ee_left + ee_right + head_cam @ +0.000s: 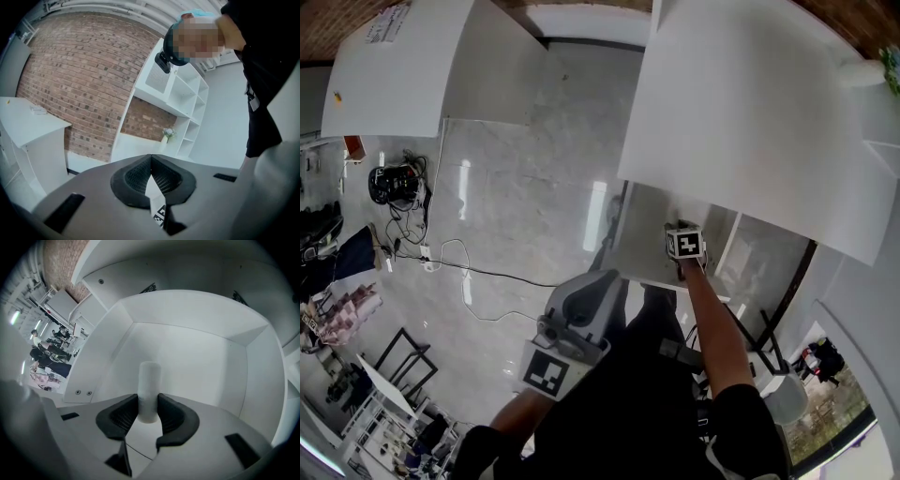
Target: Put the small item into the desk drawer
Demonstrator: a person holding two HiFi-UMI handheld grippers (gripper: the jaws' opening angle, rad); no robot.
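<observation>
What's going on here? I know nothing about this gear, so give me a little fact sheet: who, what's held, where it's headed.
Who: a person with a hand-held gripper in each hand
Right hand-held gripper: pointing down into the drawer, jaws closed on the small white cylinder
Drawer: white, pulled open under the desk
Cylinder touching drawer floor: cannot tell
Left hand-held gripper: jaws together, nothing between them, facing a brick wall and white shelves
Stage: item not yet let go
</observation>
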